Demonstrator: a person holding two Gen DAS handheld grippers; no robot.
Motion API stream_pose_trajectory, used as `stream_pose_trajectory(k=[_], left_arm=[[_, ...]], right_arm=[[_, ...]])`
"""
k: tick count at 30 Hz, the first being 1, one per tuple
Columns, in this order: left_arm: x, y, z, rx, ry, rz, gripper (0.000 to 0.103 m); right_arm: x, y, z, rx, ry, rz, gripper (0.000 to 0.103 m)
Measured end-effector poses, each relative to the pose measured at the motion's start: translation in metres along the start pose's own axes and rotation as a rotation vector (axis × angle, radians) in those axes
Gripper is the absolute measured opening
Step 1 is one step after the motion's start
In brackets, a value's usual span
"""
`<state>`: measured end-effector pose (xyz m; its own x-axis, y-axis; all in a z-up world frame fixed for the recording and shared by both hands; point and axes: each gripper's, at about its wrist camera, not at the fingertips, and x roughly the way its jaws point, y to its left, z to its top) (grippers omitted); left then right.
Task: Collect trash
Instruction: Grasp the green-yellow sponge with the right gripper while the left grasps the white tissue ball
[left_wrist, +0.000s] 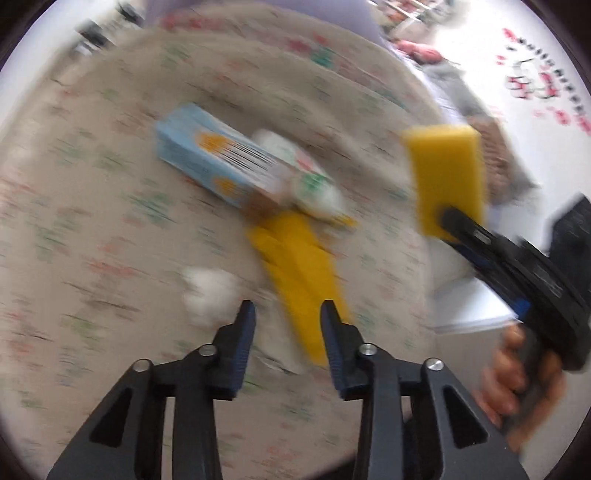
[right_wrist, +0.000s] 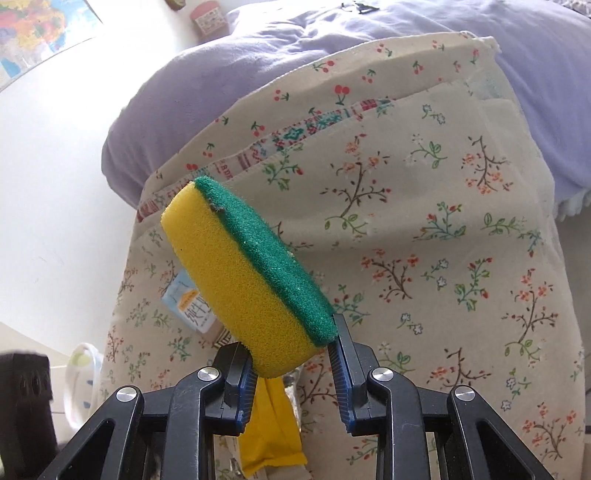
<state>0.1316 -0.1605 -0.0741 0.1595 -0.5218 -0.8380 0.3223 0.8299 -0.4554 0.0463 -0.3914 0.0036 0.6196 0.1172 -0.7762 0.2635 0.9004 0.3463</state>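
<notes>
Trash lies on the floral cloth (left_wrist: 92, 221): a blue carton (left_wrist: 207, 162) at 11 o'clock, a yellow wrapper (left_wrist: 299, 269) dead ahead of your left gripper (left_wrist: 288, 314), whose jaws stand apart, empty. Your right gripper (right_wrist: 291, 354) clamps the sponge (right_wrist: 236, 273).

Floral beige cloth (right_wrist: 424, 229) spread over surface, cherry-print cloth (right_wrist: 369, 74) layered behind it; lilac blanket (right_wrist: 221, 74) bunched beyond; white top (right_wrist: 48, 184) at left, brightly lit; colourful map (right_wrist: 33, 33) in far corner
</notes>
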Motion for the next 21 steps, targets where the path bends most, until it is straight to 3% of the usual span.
stream_pose_trajectory(k=[1, 3, 5, 8, 10, 12, 21], left_arm=[[-0.002, 0.002, 0.002, 0.017, -0.024, 0.061, 0.047], [0.001, 0.008, 0.004, 0.023, -0.03, 0.108, 0.055], [0.014, 0.011, 0.003, 0.016, 0.016, 0.106, 0.057], [0.034, 0.004, -0.003, 0.078, 0.049, 0.177, 0.054], [0.043, 0.002, -0.006, 0.106, 0.08, 0.208, 0.019], [0.036, 0.01, -0.008, 0.062, 0.073, 0.178, 0.019], [-0.049, 0.041, 0.005, -0.026, -0.113, 0.046, 0.019]], right_arm=[[0.0, 0.0, -0.001, 0.001, 0.002, -0.001, 0.032], [0.0, -0.002, -0.001, 0.004, 0.004, 0.001, 0.032], [0.0, -0.005, -0.001, 0.009, 0.005, 0.001, 0.032], [-0.001, -0.007, -0.001, 0.012, 0.006, 0.007, 0.032], [-0.001, -0.005, 0.001, 0.008, 0.004, 0.014, 0.032], [-0.002, -0.003, 0.002, 0.0, -0.001, 0.019, 0.032], [-0.008, 0.001, 0.0, -0.015, -0.017, 0.038, 0.032]])
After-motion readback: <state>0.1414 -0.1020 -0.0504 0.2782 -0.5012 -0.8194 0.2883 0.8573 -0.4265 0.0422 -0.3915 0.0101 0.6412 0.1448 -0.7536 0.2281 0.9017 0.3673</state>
